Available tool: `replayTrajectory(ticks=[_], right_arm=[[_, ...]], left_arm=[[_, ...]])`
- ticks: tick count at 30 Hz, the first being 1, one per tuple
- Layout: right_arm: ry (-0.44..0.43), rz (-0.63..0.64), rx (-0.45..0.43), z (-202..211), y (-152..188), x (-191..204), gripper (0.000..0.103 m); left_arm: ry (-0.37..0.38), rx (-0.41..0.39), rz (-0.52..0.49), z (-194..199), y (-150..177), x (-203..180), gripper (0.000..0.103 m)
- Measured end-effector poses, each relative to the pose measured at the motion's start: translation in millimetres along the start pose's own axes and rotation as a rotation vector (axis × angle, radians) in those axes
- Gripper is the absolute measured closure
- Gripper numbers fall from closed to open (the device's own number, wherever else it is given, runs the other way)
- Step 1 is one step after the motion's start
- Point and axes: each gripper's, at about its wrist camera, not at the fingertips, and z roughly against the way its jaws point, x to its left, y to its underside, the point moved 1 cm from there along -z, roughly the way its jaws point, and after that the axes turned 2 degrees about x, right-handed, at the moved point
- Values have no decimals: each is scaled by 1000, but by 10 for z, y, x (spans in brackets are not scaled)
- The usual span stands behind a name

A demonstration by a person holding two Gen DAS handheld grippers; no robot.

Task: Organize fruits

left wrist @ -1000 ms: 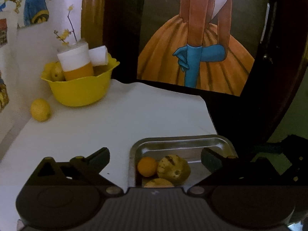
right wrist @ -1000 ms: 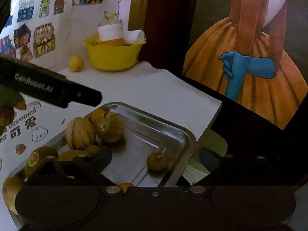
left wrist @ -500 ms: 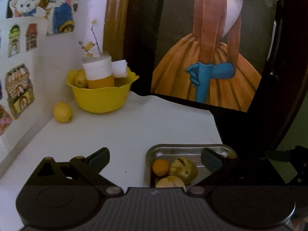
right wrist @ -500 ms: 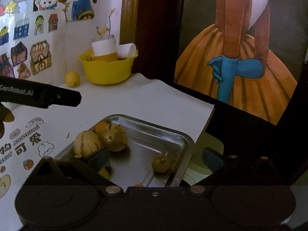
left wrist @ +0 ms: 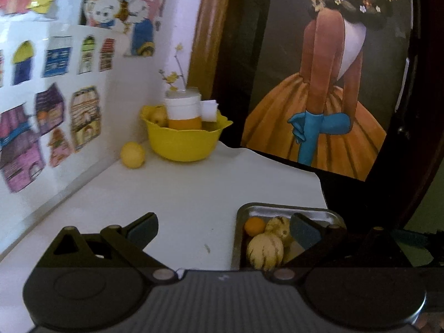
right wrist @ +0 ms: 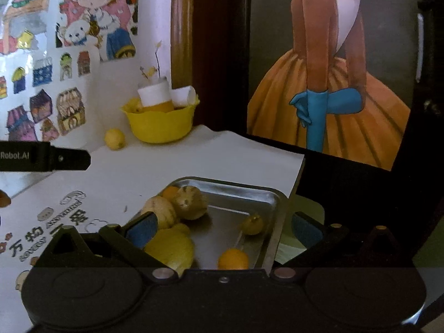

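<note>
Both claws hang open and empty over a steel tray of fruit.

The right claw (right wrist: 223, 226) straddles the tray (right wrist: 273, 194), where striped melons (right wrist: 191, 202), a lemon (right wrist: 170, 251) and oranges (right wrist: 233, 259) crowd together; a careless pinch could, I judge, nudge round fruit rolling or skid the tray toward the desk (left wrist: 194, 194) edge. The left claw (left wrist: 222, 226) hovers beside it. Beyond, one lemon (left wrist: 132, 154) lies by a yellow bowl (left wrist: 183, 144), under stickers and a painting.

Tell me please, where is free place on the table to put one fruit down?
The white sheet is bare between the yellow bowl and the metal tray. The tray floor is bare by its right wall. Its left side is crowded with fruit.
</note>
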Motion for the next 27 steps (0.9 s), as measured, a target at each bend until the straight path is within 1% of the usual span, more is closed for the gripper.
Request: replayTrajectory(ticks=[8, 11, 15, 19, 23, 27], right_arm=[[-12, -23, -55, 437, 201, 199, 1], [-19, -26, -58, 528, 281, 269, 1], [-2, -3, -67, 621, 397, 386, 1], [-1, -2, -75, 755, 522, 491, 1], [-2, -12, -71, 899, 668, 633, 1], [-1, 27, -92, 1084, 882, 853, 1]], left_arm=[[-22, -7, 37, 347, 252, 214, 1], [-20, -2, 66, 469, 362, 301, 1], [-27, 4, 92, 622, 527, 381, 1], [-42, -2, 91, 764, 660, 454, 1], [-48, -25, 92, 929, 817, 550, 1], [-67, -48, 69, 1083, 1011, 648, 1]])
